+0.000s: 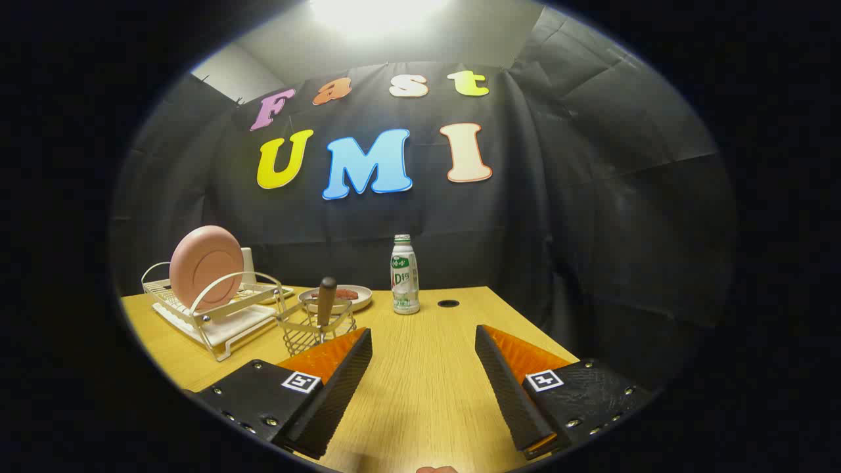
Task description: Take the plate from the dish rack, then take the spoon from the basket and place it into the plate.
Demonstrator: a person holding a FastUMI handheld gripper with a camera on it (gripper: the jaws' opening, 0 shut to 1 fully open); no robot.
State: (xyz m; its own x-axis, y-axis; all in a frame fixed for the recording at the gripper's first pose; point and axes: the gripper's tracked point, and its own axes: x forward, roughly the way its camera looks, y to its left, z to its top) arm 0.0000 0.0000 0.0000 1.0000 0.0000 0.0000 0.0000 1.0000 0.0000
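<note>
Between parted tongs [424,341], bare table [420,394]

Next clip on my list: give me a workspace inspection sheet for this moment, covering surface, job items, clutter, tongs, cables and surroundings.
Surface: light wooden table with a small round hole near its far edge.
Job's things: pink plate stands upright in the white dish rack; wire basket beside the rack holds a utensil with a dark handle, its head hidden.
Clutter: small dish with something reddish on it behind the basket; drink bottle upright beyond the fingers.
Tongs: tongs open, fingers wide apart over bare table, holding nothing.
Cables: nothing seen.
Surroundings: black cloth wall behind the table; bright light overhead.
</note>
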